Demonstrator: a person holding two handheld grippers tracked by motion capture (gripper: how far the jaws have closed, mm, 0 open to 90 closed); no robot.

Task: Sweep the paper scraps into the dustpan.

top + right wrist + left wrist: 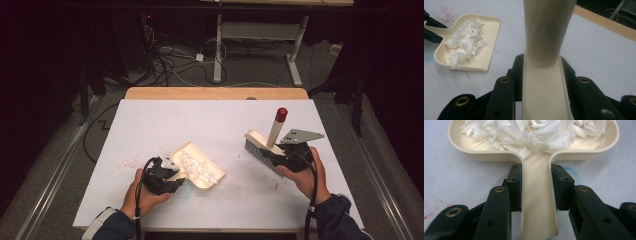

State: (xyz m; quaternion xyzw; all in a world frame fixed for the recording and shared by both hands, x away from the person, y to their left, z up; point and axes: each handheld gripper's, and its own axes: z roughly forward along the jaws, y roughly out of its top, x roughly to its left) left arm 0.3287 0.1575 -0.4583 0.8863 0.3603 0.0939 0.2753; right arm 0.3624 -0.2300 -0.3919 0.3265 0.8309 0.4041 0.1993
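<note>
Between the left tongs (pixel 536 180) sits the flat handle of the cream dustpan (pixel 199 172), pinched from both sides by the black pads, so the pan can be steadied where it lies flat on the white bench (pixel 165 120). Just ahead of those tongs, heaped in the pan's bowl, is the crumpled white paper (pixel 536 133), pushed well back toward the handle end, which suggests the pan is being kept level and still so nothing spills out over its open lip. Well off to the side, the right tongs (pixel 280 155) are clamped on the brush (pixel 262 142) where its cream handle meets the head; from the right gripper view the pads press the sides of that handle. The bristles (pixel 256 150) hang clear of the bench, tilted, and the red-capped handle end (pixel 281 114) points up and away from the tongs, a hold that looks meant to carry the brush off, away from the pan, not to sweep with it. Faint red specks (pixel 127 162) mark the bench beyond the left tongs, and I'd judge the sweeping itself all but done
</note>
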